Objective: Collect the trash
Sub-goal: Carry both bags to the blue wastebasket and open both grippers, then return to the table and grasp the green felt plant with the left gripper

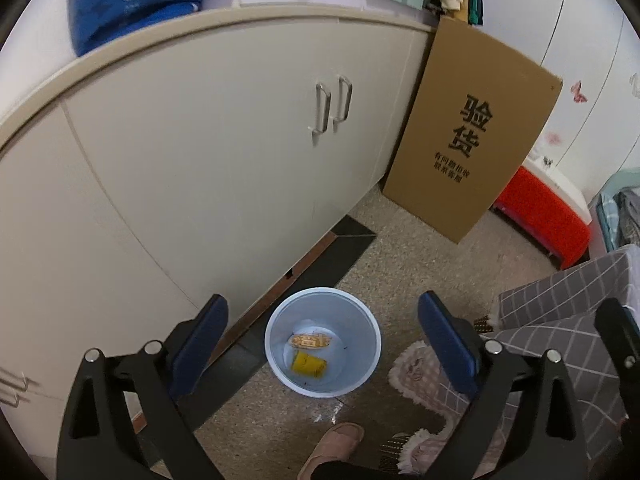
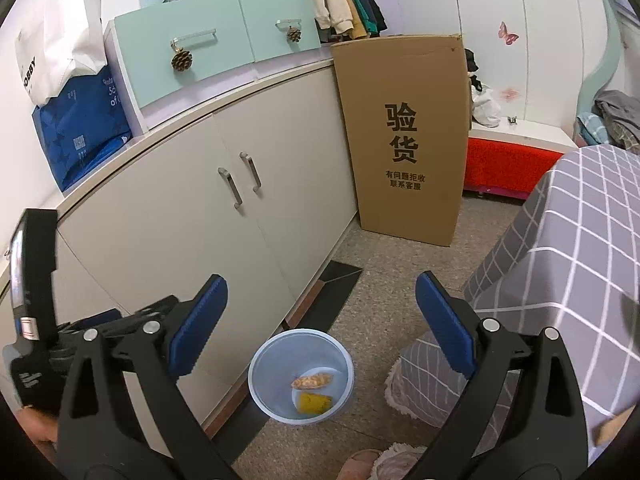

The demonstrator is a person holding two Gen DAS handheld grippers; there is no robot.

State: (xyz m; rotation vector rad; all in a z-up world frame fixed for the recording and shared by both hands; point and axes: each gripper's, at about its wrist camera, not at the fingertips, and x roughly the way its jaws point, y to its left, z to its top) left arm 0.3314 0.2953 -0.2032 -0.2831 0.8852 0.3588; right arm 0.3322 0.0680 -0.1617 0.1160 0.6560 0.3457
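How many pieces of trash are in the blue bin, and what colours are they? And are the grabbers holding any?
Orange-and-white wrapper: 1
Yellow wrapper: 1
Total in the blue bin: 2
Held by the left gripper: 0, it is open
Held by the right gripper: 0, it is open

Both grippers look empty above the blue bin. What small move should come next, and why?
Probably lift both away and turn toward the room to look for more trash. The left gripper and right gripper are open and hold nothing, and the bin already holds an orange wrapper and a yellow piece.
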